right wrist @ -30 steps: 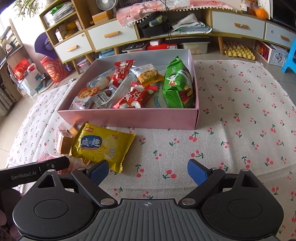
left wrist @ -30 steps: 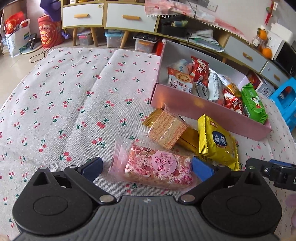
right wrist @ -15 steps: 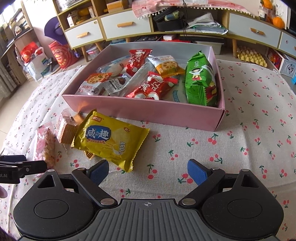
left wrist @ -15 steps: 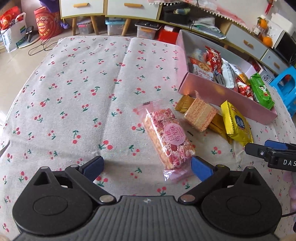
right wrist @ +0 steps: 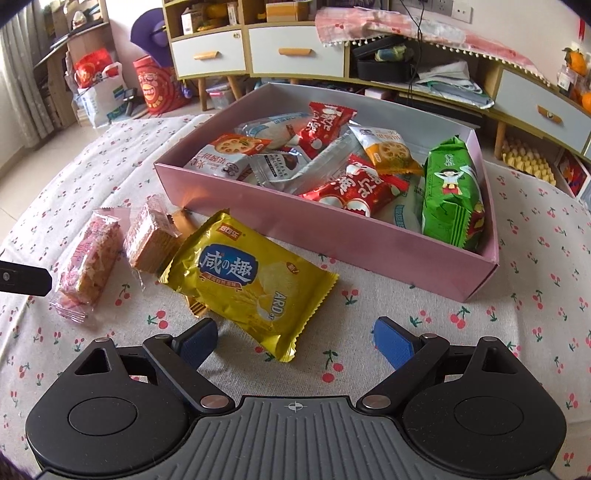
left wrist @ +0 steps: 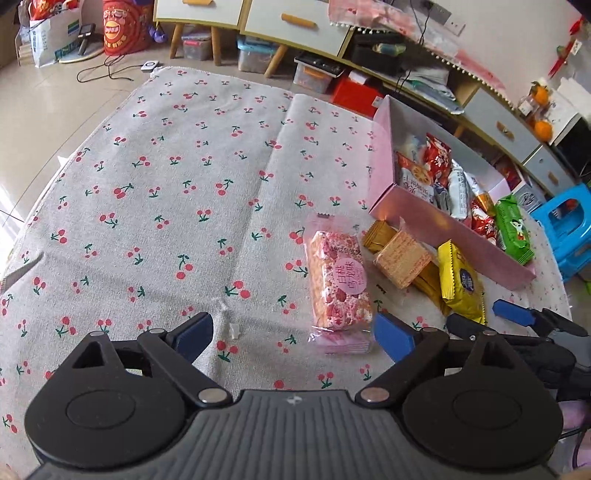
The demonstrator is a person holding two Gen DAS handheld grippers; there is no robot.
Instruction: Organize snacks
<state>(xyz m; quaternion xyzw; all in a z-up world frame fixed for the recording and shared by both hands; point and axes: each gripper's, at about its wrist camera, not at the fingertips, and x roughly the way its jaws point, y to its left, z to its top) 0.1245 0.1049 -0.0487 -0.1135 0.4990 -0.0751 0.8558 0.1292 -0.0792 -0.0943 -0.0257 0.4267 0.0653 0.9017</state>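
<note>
A pink box (right wrist: pixel 369 236) holds several snack packets and also shows in the left wrist view (left wrist: pixel 443 225). On the cloth in front of it lie a pink rice-crisp bar (left wrist: pixel 340 284), a wafer pack (left wrist: pixel 402 256), a gold packet (left wrist: pixel 378 234) and a yellow biscuit bag (right wrist: pixel 247 280). My left gripper (left wrist: pixel 291 334) is open and empty, with the bar's near end just inside its right finger. My right gripper (right wrist: pixel 291 338) is open and empty, just short of the yellow bag's near corner. The bar (right wrist: pixel 86 258) and wafer (right wrist: pixel 151 236) lie to its left.
The cherry-print tablecloth (left wrist: pixel 177 192) covers a round table. Low cabinets with drawers (right wrist: pixel 295 55) stand behind. A blue stool (left wrist: pixel 565 225) is at the right, bags (left wrist: pixel 122 26) on the floor at the back left. The right gripper's fingers (left wrist: pixel 517 314) show in the left view.
My left gripper has pulled back and to the left, away from the pink bar, which now lies lengthwise off its right finger. My right gripper has moved closer to the yellow bag.
</note>
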